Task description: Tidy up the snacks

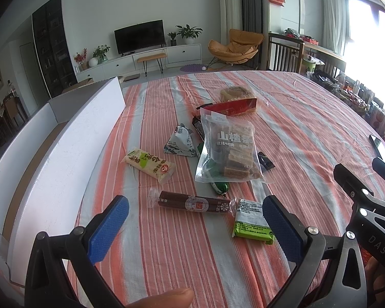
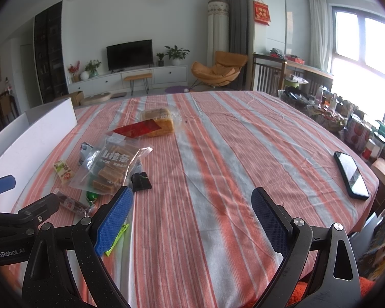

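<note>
Nothing is gripped yet; the left gripper [image 1: 192,220] and right gripper [image 2: 192,218] are held with jaws apart; snacks [image 1: 225,151] are scattered on the striped cloth [image 1: 308,133] beside the white box [image 1: 64,133]; the sausage stick [image 1: 192,202] is judged the nearest pick, needing a lowered, centred approach

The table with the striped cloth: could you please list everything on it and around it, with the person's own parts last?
Cardboard box: one, white, left edge of table.
Hawthorn-strip bag: one, clear, brown bars inside, middle of the pile.
Bread pack: one, red label, far end of the pile.
Triangular pack: one, white and blue, left of the clear bag.
Yellow snack pack: one, pale yellow, near the box.
Sausage stick: one, dark red, nearest the left tool.
Green pack: one, green and white, beside the sausage stick.
Small black packet: one, right of the clear bag.
Phone: one, black, right edge of table.
Left tool: blue pads, open, empty.
Right tool: blue pads, open, empty.
</note>
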`<state>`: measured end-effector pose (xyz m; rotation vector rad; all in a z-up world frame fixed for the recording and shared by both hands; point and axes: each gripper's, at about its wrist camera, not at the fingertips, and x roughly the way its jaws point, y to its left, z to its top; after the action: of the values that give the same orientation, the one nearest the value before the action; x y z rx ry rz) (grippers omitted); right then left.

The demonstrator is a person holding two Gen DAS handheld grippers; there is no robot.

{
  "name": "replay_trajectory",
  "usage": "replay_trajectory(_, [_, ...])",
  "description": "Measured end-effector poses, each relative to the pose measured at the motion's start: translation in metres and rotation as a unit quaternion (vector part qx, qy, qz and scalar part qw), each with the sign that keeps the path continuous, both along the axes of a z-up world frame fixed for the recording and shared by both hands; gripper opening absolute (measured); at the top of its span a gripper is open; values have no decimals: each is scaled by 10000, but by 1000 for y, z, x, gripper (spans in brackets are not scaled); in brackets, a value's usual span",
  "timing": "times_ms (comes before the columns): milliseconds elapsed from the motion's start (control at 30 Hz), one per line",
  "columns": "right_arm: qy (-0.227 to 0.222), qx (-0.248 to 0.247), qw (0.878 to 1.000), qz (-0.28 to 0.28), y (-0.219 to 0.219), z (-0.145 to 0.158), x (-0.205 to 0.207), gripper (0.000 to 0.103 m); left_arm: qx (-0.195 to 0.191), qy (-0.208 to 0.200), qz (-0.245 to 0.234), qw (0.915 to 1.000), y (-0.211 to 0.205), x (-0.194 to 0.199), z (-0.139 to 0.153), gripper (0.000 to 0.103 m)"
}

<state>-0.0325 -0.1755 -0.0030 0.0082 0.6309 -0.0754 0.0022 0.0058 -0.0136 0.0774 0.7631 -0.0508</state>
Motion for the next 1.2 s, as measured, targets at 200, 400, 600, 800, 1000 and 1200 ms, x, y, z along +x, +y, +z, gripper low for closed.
replay_trajectory(200, [-1,2,10000,0,0,0,0,96,-1,12,3,10000,0,0,0,103])
replay_trajectory(400, [-1,2,10000,0,0,0,0,96,3,13,4,10000,-1,0,-1,103])
replay_trajectory(600, [1,5,10000,0,0,0,0,96,-1,16,3,10000,0,1,-1,103])
replay_trajectory(800, [1,7,10000,0,0,0,0,96,-3,19,6,10000,0,1,-1,103])
replay_trajectory(1000, [5,9,10000,2,0,0,0,96,-2,30,22,10000,0,1,-4,103])
replay_trajectory(1200, [40,29,10000,25,4,1,-1,96,-5,33,19,10000,0,1,-4,103])
